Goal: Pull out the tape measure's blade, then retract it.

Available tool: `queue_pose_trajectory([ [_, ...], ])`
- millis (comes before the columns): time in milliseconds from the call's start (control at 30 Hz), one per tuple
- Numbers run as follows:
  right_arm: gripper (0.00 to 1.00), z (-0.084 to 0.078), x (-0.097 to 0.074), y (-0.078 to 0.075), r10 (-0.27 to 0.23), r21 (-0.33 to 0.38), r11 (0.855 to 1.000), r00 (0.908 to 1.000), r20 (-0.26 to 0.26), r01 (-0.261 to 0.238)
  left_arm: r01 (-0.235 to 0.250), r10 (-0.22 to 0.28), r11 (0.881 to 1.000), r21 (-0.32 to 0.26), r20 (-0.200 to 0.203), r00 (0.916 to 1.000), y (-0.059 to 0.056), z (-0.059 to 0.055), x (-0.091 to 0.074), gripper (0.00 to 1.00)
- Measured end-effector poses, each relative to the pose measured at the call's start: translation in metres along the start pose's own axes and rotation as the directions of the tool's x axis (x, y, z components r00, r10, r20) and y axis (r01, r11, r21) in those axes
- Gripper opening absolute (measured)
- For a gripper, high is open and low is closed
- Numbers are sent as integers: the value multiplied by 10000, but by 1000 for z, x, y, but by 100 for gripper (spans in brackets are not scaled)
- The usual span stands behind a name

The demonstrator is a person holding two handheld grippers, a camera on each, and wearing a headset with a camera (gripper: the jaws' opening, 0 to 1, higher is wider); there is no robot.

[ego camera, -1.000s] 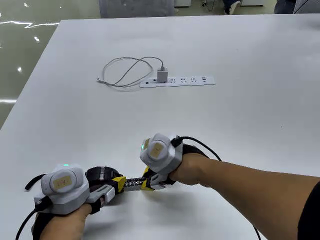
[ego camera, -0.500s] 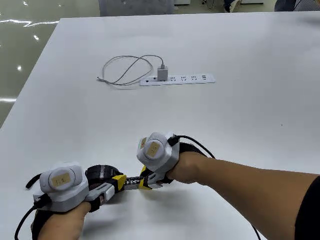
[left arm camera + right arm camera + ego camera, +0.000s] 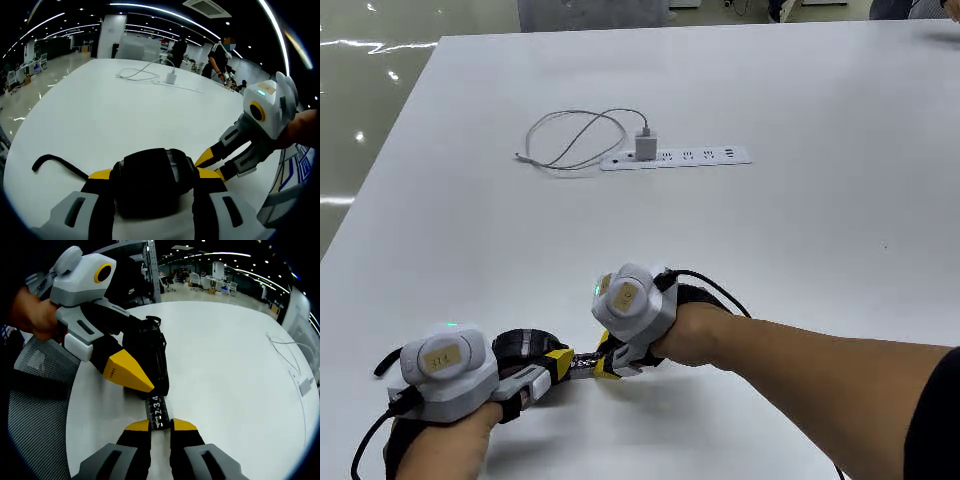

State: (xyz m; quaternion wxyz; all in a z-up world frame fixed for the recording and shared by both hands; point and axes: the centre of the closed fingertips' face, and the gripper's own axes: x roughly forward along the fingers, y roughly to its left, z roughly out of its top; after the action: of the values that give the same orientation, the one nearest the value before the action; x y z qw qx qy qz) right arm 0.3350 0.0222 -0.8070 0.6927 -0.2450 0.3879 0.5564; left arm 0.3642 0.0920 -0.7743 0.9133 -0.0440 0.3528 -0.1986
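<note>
Your L gripper (image 3: 552,368) sits near-left, jaws clamped round the tape case (image 3: 525,345). Your R gripper (image 3: 606,364) faces it tip-to-tip just to the right, jaws pinching the blade (image 3: 156,412). Your R forearm (image 3: 800,365) reaches in from near-right.

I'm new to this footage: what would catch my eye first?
At the near edge of the white table, the left gripper clamps a black tape measure while the right gripper pinches its short exposed blade. Farther back lies a white power strip with a charger plugged in.
</note>
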Motion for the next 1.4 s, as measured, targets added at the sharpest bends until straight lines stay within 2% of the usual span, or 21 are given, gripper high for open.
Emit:
queue_pose_trajectory([
  [1400,10,15,10,4,40,-95,9999,9998,177,-39,98,-98,9999,54,-73,9999,-1,-1,0,58],
])
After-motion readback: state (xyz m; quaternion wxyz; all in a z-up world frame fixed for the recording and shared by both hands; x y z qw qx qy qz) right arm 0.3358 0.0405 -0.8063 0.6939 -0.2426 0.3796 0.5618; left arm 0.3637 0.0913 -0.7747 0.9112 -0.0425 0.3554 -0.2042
